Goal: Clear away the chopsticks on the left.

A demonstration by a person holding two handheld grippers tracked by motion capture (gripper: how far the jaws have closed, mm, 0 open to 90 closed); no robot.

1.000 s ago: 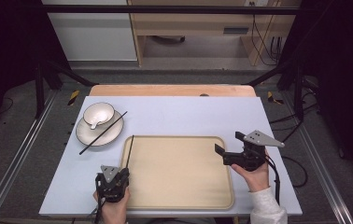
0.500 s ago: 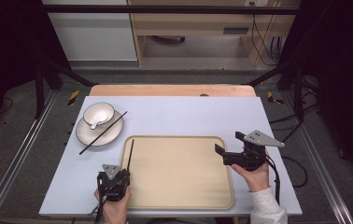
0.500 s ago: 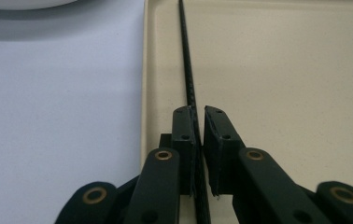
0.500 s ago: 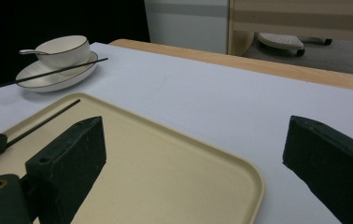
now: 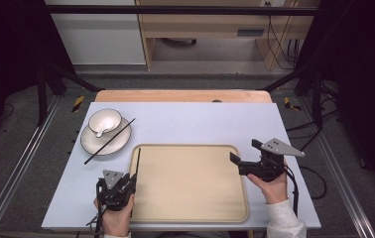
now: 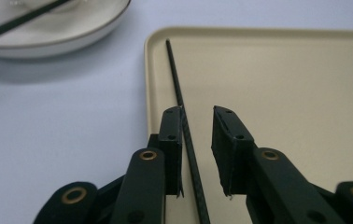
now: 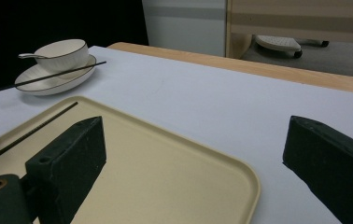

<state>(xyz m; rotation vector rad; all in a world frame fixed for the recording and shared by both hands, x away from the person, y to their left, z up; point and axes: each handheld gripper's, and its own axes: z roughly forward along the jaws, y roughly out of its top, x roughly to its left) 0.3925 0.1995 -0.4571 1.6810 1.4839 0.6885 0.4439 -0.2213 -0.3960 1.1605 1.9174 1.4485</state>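
The left gripper (image 6: 197, 144) had just been opening its jaws, leaving the thin black chopstick (image 6: 180, 100) loose between them along the beige plastic tray's (image 6: 277, 84) left rim, apparently a deliberate release. The right gripper (image 7: 191, 168) hovered with jaws spread wide and empty, seemingly waiting.

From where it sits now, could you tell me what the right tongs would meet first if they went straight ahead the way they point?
Probably nothing soon. The right tongs, jaws wide open and empty, point leftward above the beige tray. Farther along lies the black chopstick by the tray's left rim; the tongs look high enough to pass over it, though depth is unclear.
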